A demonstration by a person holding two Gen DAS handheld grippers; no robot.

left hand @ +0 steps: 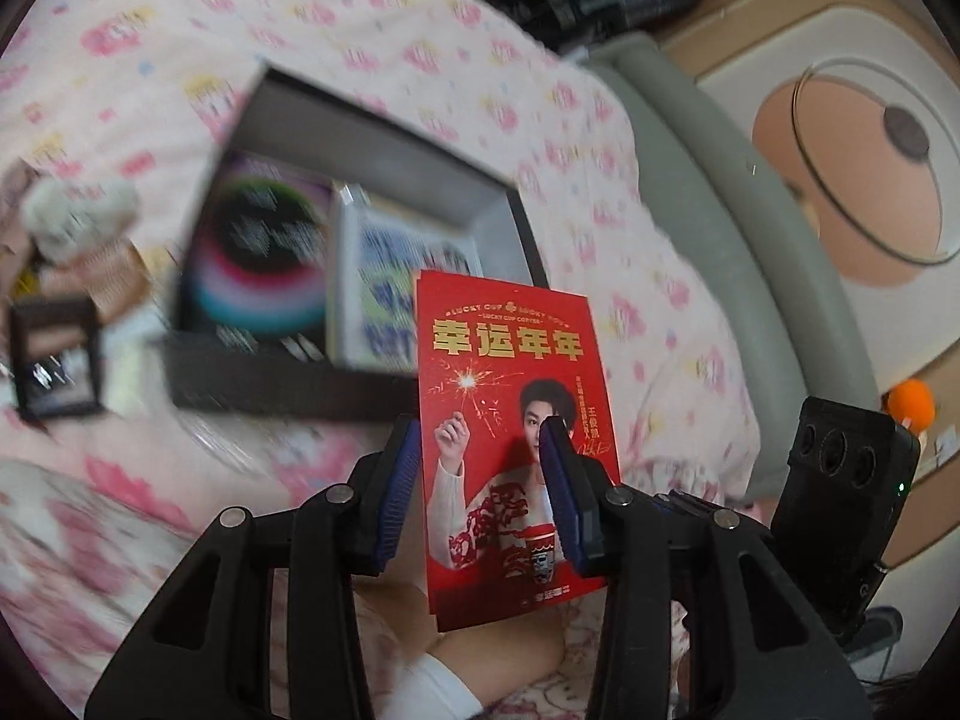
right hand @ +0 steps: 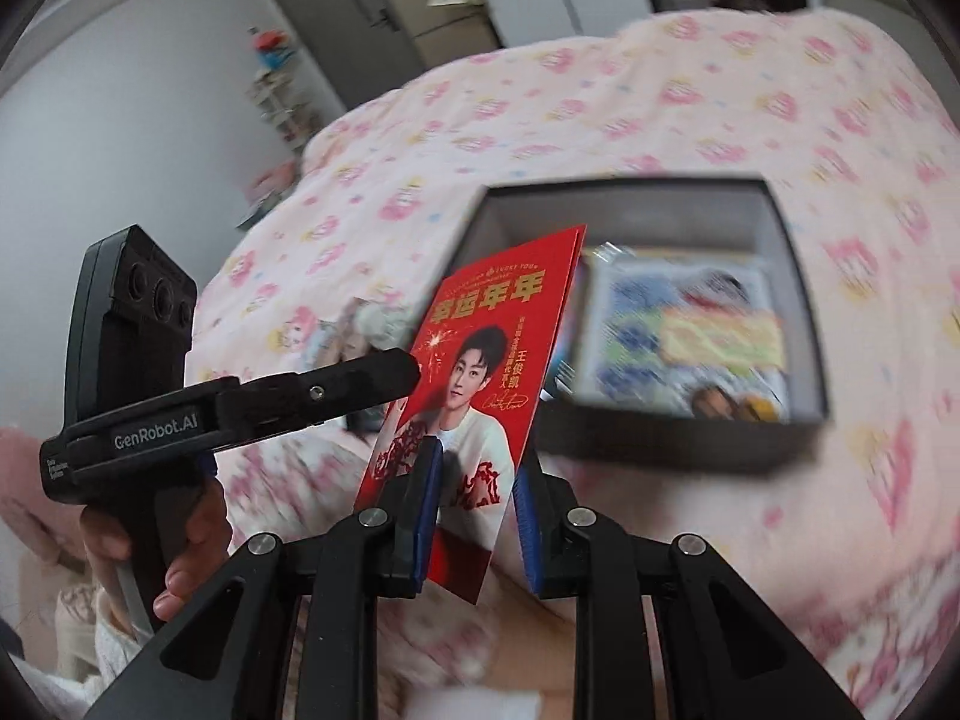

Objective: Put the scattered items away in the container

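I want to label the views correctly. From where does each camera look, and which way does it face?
Left wrist: sits behind the left claw, looks over the pink bed cover to the open box; its two fingers show, red card between them.
Right wrist: sits behind the right claw, faces the same box; its fingers show, plus the left hand.
Both share: card, box, bed cover.

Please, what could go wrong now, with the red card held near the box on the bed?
1. The red card lies slanted inside both the left gripper and the right gripper; neither grip looks clearly firm, so it may slip onto the bedding.
2. The box already holds packets, so the card might catch on its wall.
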